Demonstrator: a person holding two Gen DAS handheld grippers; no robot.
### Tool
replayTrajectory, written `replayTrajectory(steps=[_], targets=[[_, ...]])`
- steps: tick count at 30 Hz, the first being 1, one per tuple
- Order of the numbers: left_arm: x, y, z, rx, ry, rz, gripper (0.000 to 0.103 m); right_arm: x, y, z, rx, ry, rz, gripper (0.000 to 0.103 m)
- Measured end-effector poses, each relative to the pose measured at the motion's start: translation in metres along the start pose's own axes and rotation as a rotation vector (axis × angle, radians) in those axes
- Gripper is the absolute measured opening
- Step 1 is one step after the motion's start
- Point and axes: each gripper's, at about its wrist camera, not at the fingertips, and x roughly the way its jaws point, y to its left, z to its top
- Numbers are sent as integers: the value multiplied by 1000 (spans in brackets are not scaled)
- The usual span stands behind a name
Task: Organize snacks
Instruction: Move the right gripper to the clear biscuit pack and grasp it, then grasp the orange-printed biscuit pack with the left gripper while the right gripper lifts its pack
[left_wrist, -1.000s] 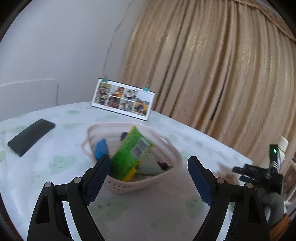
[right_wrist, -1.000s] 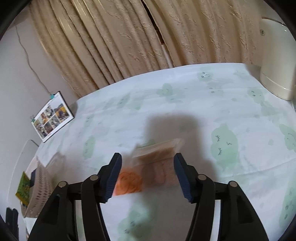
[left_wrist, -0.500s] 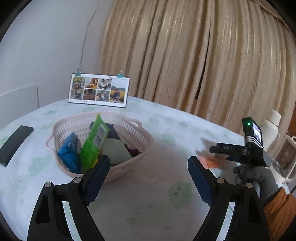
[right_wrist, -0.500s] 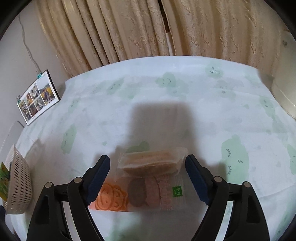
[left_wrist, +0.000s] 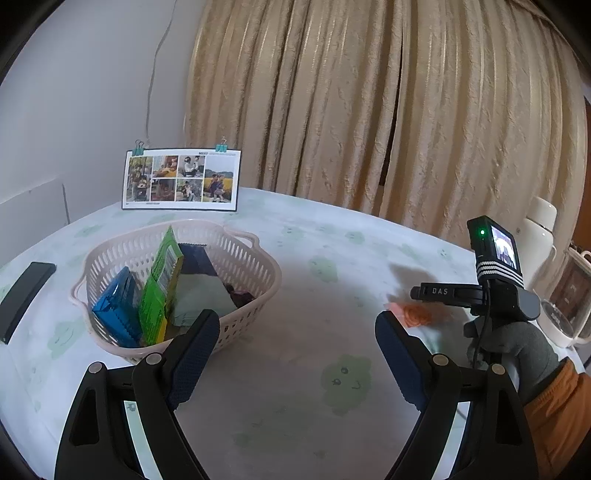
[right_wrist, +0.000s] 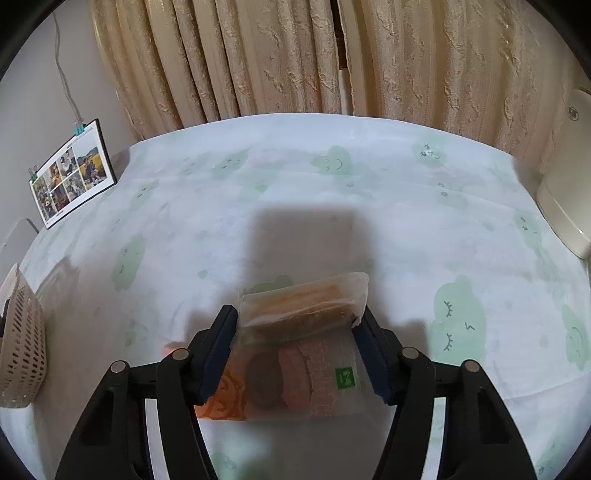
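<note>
Between right claw (right_wrist: 295, 328) fingers: snack packet (right_wrist: 295, 369), touching both.

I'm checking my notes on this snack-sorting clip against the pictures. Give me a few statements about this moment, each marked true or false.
1. The right gripper straddles the clear biscuit packet. True.
2. The left gripper holds a snack. False: its jaws are open and hold nothing.
3. The green packet stands upright in the basket. True.
4. The basket is empty. False: it holds several packets, one of them a blue packet.
5. The photo card lies flat on the table. False: it stands upright.
</note>
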Motion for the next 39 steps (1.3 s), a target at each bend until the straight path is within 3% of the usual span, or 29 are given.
replayTrajectory(steps=[14,22,28,39], targets=[[1,-6,-1,26,19,-23,86,-35,-7,-37,-47,9,87,60],[10,-36,-6,108,103,-110,86,-67,-25,-47,13,-36,155,60],[34,-72,-8,213,198,-210,86,-88,-46,-46,73,-86,154,60],[87,-133,-18,395,369,-349,86,-96,-76,-46,182,-97,136,61]])
